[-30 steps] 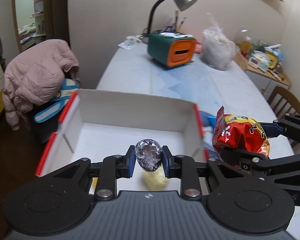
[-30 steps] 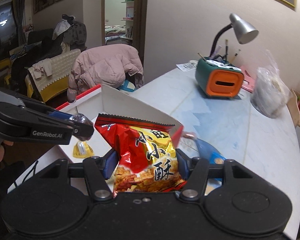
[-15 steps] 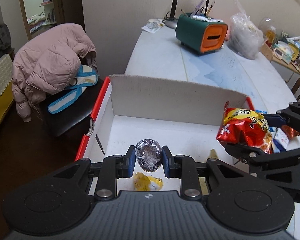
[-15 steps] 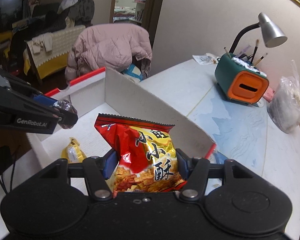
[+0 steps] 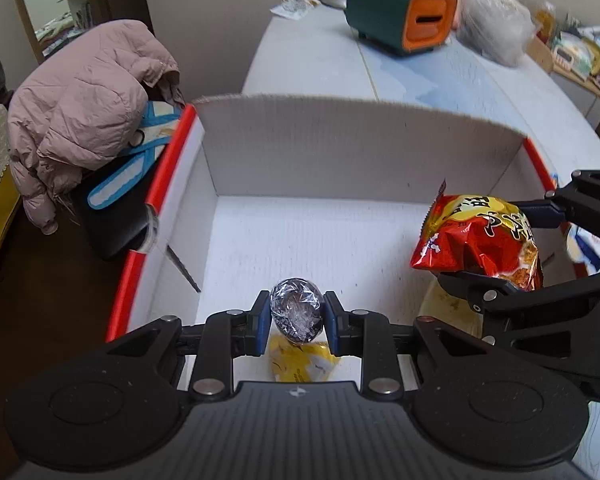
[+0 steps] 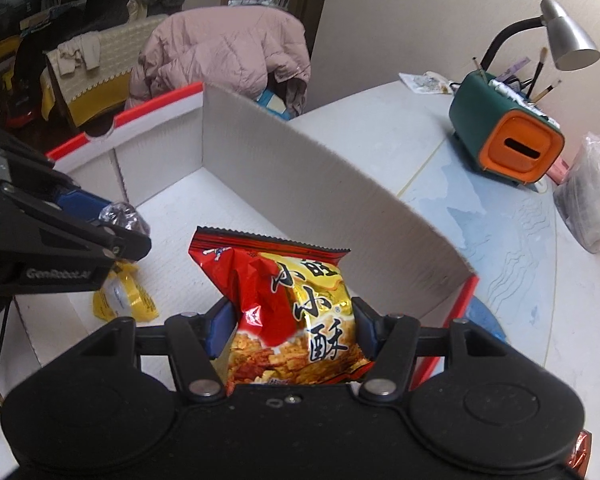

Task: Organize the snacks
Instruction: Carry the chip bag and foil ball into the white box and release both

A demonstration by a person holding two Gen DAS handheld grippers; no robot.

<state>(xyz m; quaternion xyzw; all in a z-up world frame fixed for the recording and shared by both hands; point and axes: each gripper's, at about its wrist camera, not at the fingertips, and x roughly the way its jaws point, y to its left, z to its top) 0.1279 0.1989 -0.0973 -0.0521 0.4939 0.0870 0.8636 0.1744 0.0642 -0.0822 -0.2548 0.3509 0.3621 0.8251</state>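
Both claws are loaded and hanging over the open white cardboard box with red-edged flaps (image 5: 340, 152). The left claw (image 5: 296, 317) is clamped on a small egg-shaped sweet in crinkled silver foil (image 5: 297, 310), pinched at its widest part by the 2 blue pads, low over the near end of the box floor. That foil looks slick and the shape is rounded, so I'd judge it could squirt out under a harder squeeze; it looks light and probably crushable, so a gentle grip across the middle suits it. Directly below lies a crumpled yellow snack wrapper (image 5: 300, 360) on the box floor.

Over on the right, the right claw (image 6: 288, 330) is closed on the lower half of a puffy red and gold crisp packet with Chinese lettering (image 6: 288, 300). The packet is soft, air-filled and light, its contents likely brittle. It bulges above the pads, with the serrated top seal standing free.

Room to move: the middle and far end of the box floor are bare white, plenty for both items. The tall far wall (image 6: 300, 168) and the red right rim (image 6: 462, 300) are the edges to mind, the packet sitting close to that right side. Beyond the box, the pale counter (image 6: 480, 240) carries a green and orange desk organiser (image 6: 508, 140) and a clear plastic bag (image 6: 592, 192), well apart from the work.
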